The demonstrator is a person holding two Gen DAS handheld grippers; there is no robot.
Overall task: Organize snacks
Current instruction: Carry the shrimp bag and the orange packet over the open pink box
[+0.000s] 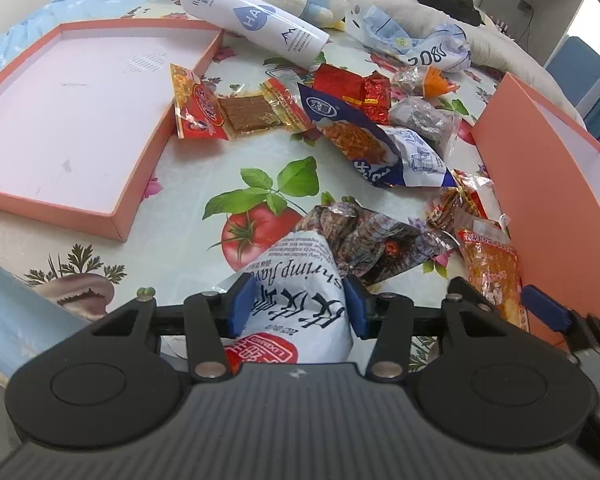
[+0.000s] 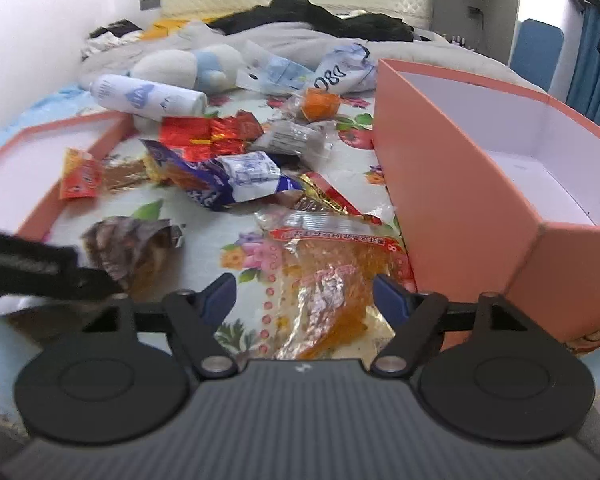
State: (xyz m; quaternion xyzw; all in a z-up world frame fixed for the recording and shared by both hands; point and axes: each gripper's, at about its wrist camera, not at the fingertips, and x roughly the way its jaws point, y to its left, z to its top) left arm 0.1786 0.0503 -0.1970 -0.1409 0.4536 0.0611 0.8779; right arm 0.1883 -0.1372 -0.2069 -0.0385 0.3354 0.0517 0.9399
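The left gripper [image 1: 298, 306] is clamping the shrimp bag [image 1: 296, 280], its long axis running forward between the pads. The right gripper [image 2: 304, 300] is standing open over the orange packet [image 2: 328, 280], just left of the box [image 2: 452, 196].

You get bright, even daylight from the blown-out window [image 1: 592, 12] at upper right, soft shadows, glare on the foil wrappers [image 2: 208, 136], heavy fisheye bending at the edges, and a softer, motion-blurred right wrist view.
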